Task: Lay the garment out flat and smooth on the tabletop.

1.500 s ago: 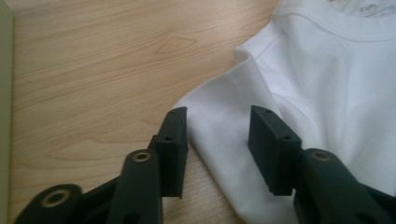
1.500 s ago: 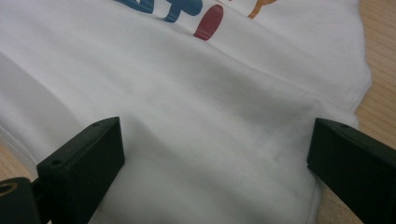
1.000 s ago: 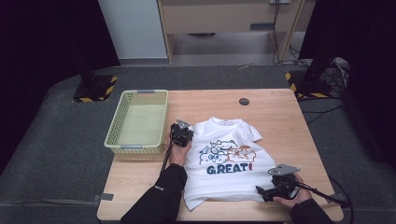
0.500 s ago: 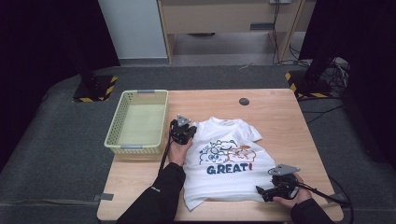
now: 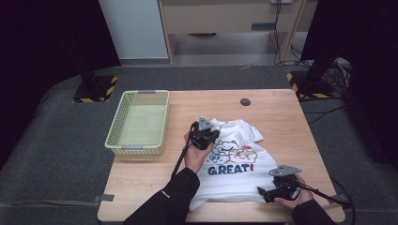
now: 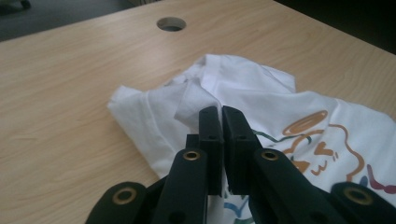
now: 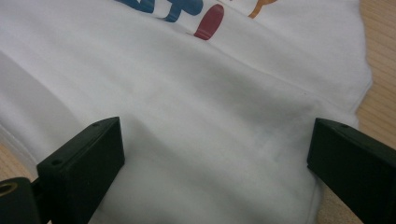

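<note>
The left tongs [image 6: 222, 122] clenched the white printed cotton T-shirt [image 5: 237, 161] at its collar, centre frame. The right tongs [image 7: 215, 154] gaped over its hem, lower right.

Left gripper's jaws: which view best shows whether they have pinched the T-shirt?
The left gripper view. There the left gripper has its jaws pressed together, with a fold of the white T-shirt rising at their tips. The high view shows that gripper at the shirt's upper left, too small to judge. The right gripper view shows plain hem fabric.
</note>
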